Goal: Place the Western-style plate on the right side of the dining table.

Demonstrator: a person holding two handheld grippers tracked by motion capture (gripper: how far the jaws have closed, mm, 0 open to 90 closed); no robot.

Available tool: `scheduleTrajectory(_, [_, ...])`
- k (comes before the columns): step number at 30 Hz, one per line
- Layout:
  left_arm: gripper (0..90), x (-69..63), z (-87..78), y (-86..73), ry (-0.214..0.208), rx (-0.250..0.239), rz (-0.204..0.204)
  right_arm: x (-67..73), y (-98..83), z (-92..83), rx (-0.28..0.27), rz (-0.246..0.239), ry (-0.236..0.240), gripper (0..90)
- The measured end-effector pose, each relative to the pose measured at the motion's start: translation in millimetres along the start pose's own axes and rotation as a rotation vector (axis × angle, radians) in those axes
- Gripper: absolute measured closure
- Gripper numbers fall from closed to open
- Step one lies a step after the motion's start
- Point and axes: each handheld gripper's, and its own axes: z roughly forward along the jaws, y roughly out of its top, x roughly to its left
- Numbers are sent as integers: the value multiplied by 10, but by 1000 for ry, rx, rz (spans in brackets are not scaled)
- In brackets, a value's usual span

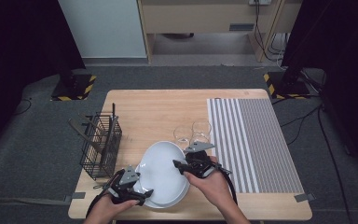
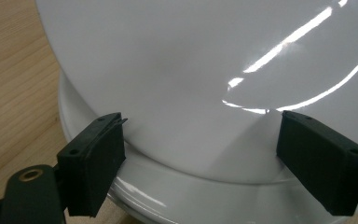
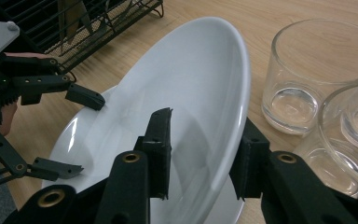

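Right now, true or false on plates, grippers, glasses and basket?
1. The right gripper has its jaws either side of the top plate rim. True.
2. The top plate lies flat on the lower plate. False: it is tilted, one edge raised.
3. The left gripper is shut. False: its jaws stand wide open at the plates' edge.
4. Two clear glasses stand on the wood beside the plates. True.
5. The wire basket sits on the striped mat. False: the basket is at the table's left, the mat at its right.
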Motion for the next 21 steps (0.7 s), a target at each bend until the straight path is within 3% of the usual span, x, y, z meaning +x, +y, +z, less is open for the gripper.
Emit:
scheduleTrajectory(7, [143, -2, 2, 3, 3, 0, 4, -31, 5, 3, 6, 16, -3, 701])
scheduleTrajectory(21, [139, -12, 3, 9, 10, 0, 7, -36, 30, 3, 5, 29, 8, 717])
